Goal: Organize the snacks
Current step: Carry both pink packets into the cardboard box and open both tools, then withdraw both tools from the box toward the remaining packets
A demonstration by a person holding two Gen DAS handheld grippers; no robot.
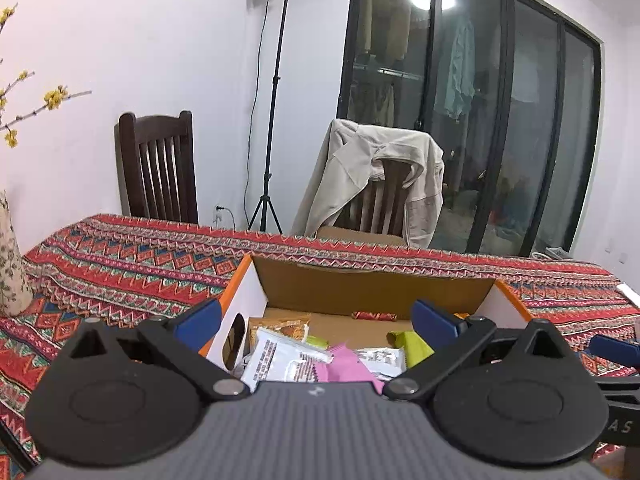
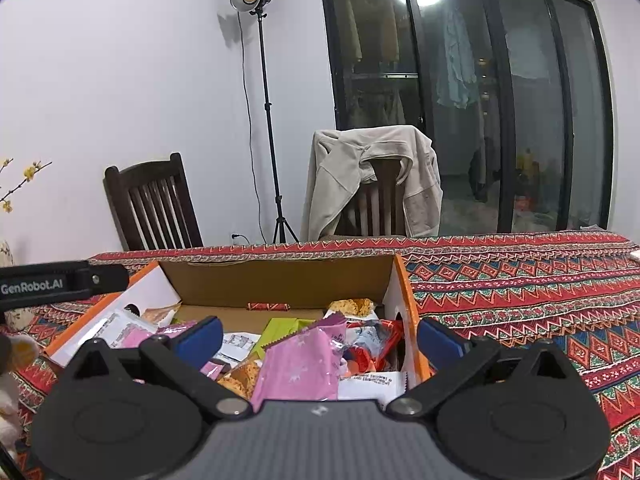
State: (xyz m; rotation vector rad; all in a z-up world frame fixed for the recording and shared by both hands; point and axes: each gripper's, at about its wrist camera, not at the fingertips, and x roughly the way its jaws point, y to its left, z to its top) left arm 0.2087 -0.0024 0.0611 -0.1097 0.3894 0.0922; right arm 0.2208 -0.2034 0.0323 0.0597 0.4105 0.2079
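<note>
An open cardboard box (image 1: pixel 372 286) with orange edges and white outer sides stands on the patterned tablecloth. It holds several snack packets: a pink one (image 1: pixel 344 364), white printed ones (image 1: pixel 280 356), a green one (image 1: pixel 412 340) and a red bar (image 1: pixel 374 315) by the far wall. My left gripper (image 1: pixel 316 320) is open and straddles the box's left wall (image 1: pixel 244 300), with nothing gripped. My right gripper (image 2: pixel 320 340) is also open. It hangs over the pink packet (image 2: pixel 304 364) and straddles the box's right wall (image 2: pixel 402 308). The green packet (image 2: pixel 280 330) and red bar (image 2: pixel 267 306) lie behind.
The red patterned tablecloth (image 2: pixel 520 300) covers the table around the box. A floral vase (image 1: pixel 10 264) stands at the left. Behind the table are a dark wooden chair (image 1: pixel 160 168), a chair draped with a beige jacket (image 1: pixel 376 176), a light stand (image 1: pixel 276 100) and glass doors.
</note>
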